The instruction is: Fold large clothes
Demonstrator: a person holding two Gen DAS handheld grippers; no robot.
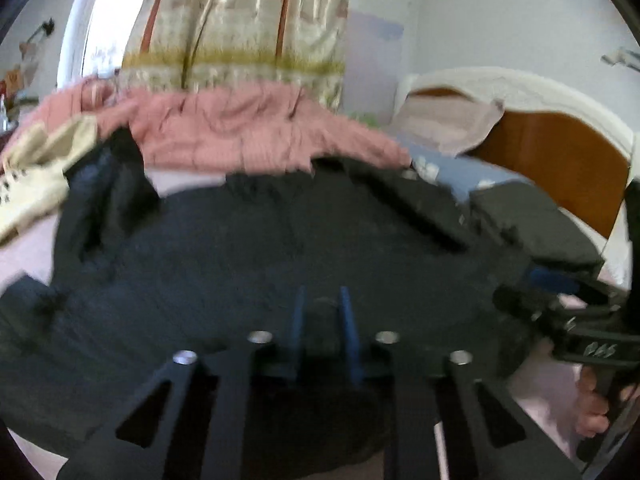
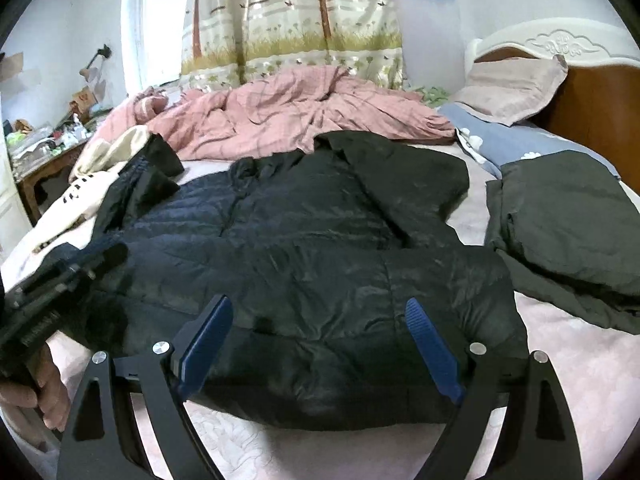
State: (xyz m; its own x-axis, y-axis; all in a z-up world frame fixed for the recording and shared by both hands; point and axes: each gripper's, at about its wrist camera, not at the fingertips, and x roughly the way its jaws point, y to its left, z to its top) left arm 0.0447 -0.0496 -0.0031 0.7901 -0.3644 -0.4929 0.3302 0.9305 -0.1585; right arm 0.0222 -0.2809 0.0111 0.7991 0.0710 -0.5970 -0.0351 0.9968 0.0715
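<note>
Here one black jacket (image 2: 304, 264): left gripper (image 1: 323, 312) pinches it, right gripper (image 2: 320, 344) gapes.

The left hand-held gripper (image 1: 323, 312) has its jaws nearly closed; the right hand-held gripper (image 2: 320, 344) is spread wide, both angled downward.

Glossy quilted jacket (image 2: 304, 264), cloth

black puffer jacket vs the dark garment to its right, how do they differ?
The puffer jacket lies spread open mid-bed; the dark garment sits folded into a compact stack. The jacket is glossy and quilted; the garment looks matte and greener. The jacket covers far more of the bed. Both rest on the pink sheet.
</note>
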